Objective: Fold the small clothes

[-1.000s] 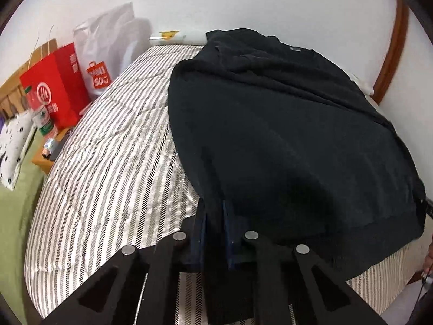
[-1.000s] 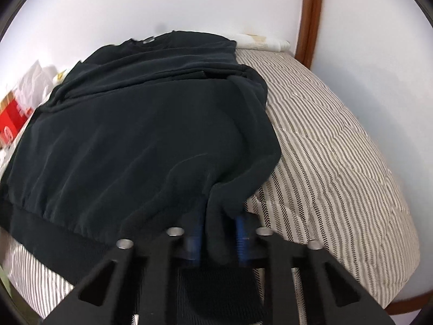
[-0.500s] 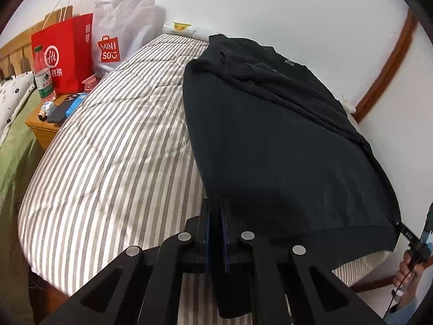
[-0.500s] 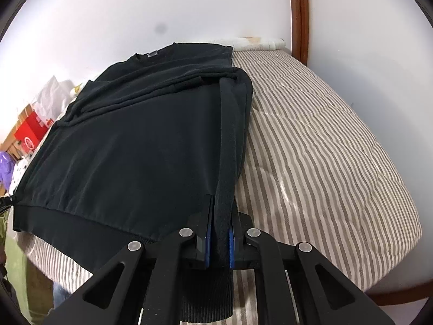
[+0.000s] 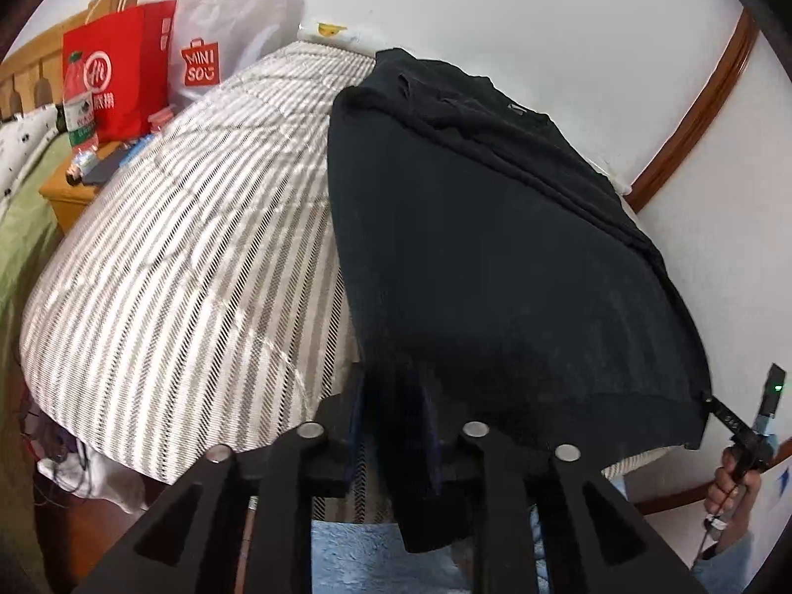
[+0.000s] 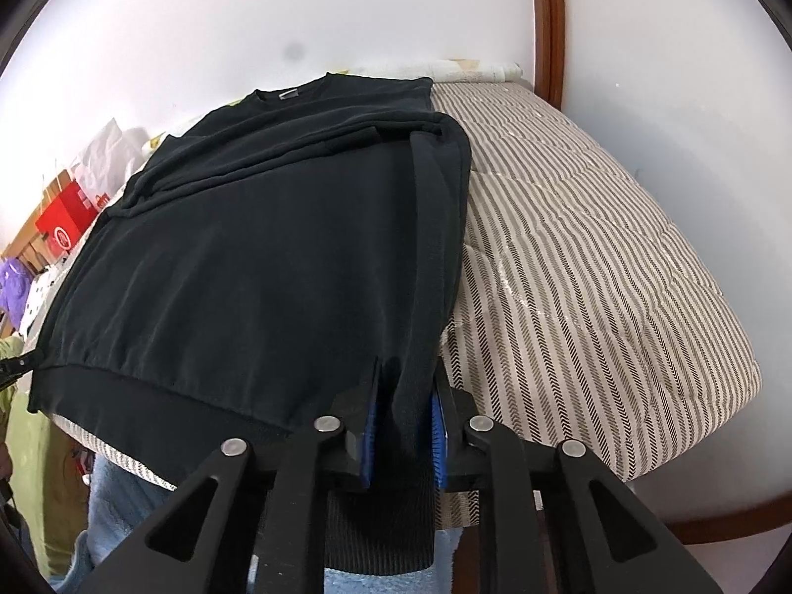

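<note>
A black sweatshirt [image 5: 495, 257] lay spread across the striped mattress [image 5: 188, 267], its ribbed hem hanging over the near edge. The left gripper [image 5: 393, 396] was opening its jaws, a hem corner between them, the pads easing off the cloth. At the far right a hand [image 5: 732, 480] held the right gripper [image 5: 713, 403] at the hem's other corner (its jaws too small to read). Beyond the mattress stood a red paper bag [image 5: 116, 84], a white Miniso bag [image 5: 222, 24] and a green-labelled bottle [image 5: 79, 109] on a wooden nightstand [image 5: 64, 198].
</note>
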Demonstrator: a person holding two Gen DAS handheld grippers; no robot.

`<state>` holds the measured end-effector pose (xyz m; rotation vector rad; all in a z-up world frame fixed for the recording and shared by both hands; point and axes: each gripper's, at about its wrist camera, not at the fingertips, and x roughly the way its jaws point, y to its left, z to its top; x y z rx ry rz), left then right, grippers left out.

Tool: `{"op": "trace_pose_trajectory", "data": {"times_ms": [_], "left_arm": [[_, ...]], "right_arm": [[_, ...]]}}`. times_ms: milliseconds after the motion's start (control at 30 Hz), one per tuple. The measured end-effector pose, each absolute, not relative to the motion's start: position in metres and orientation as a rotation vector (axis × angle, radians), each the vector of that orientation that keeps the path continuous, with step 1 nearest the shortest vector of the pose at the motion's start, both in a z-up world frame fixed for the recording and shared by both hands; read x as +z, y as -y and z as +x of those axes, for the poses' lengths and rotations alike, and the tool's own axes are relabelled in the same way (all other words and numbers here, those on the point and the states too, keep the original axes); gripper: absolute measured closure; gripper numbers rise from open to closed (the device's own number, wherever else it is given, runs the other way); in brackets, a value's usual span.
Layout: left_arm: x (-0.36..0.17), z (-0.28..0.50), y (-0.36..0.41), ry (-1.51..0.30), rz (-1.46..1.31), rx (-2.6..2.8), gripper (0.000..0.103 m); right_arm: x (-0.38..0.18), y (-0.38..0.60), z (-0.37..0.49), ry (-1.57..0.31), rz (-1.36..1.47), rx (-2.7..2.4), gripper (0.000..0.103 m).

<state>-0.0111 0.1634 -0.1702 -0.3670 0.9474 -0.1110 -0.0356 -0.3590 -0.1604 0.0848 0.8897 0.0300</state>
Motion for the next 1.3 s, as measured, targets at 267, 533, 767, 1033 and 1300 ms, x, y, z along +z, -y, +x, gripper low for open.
{"op": "trace_pose_trajectory", "data": {"times_ms": [267,533,767,1033,1300], "left_arm": [[-0.169,0.007,-0.149,-0.939,-0.332,-0.121,0.075],[-0.144,-0.003,-0.171,-0.828,-0.428,-0.177,0.095],[-0.114,-0.01,-0.188,-0.72,-0.463,-0.206,0.096],[-0.094,0.038,-0.19,-0.678,-0.441,-0.178,0.096],[-0.065,0.108,-0.191,-0.611,-0.439,-0.146,0.096]], "right_arm": [[-0.174,0.353,-0.021,-0.906,0.14,0.044,0.063],[-0.15,0.358,-0.019,-0.827,0.204,0.108,0.096],[-0.122,0.378,-0.042,-0.731,0.276,0.199,0.097],[-0.084,0.363,-0.009,-0.621,0.25,0.216,0.097],[-0.044,0.359,0.048,-0.54,0.233,0.207,0.097]]}}
